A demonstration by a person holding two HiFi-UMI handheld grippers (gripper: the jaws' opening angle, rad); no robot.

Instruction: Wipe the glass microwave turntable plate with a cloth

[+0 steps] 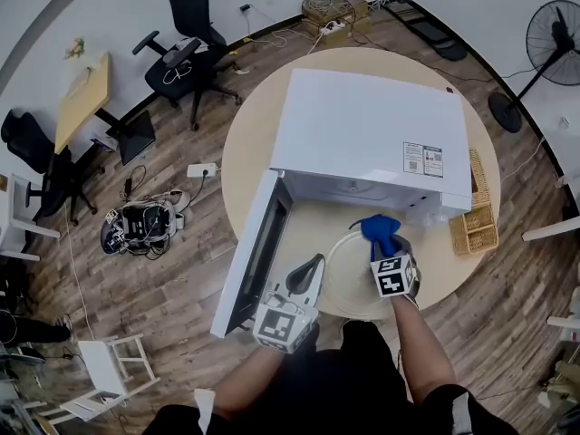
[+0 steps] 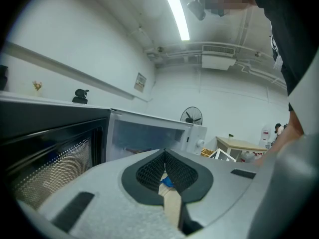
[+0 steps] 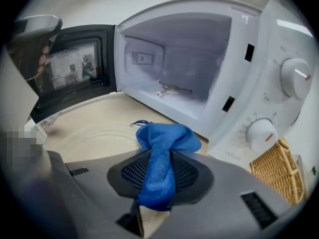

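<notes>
My right claw is closed firmly on the blue cloth, and a bunch of the cloth stands out in front of the pads. My left claw has its pads together with nothing between them. It hovers near the left rim of the glass plate and points upward.

The plate lies flat on the desk, just in front of the open microwave. The cloth is over its far right part, on the side of the oven. I cannot tell if the cloth already touches the glass.

I judge that the wiping is at its start. The next move calls for pressing the cloth down lightly and sweeping it round over the glass. The plate could slide, so the left claw may need to steady the rim.

The room is narrow. The open door stands close on the left, the oven front is just behind, and the basket is at the right. The near rim of the plate lies close to the desk edge, so I should push toward the oven and not toward myself.
</notes>
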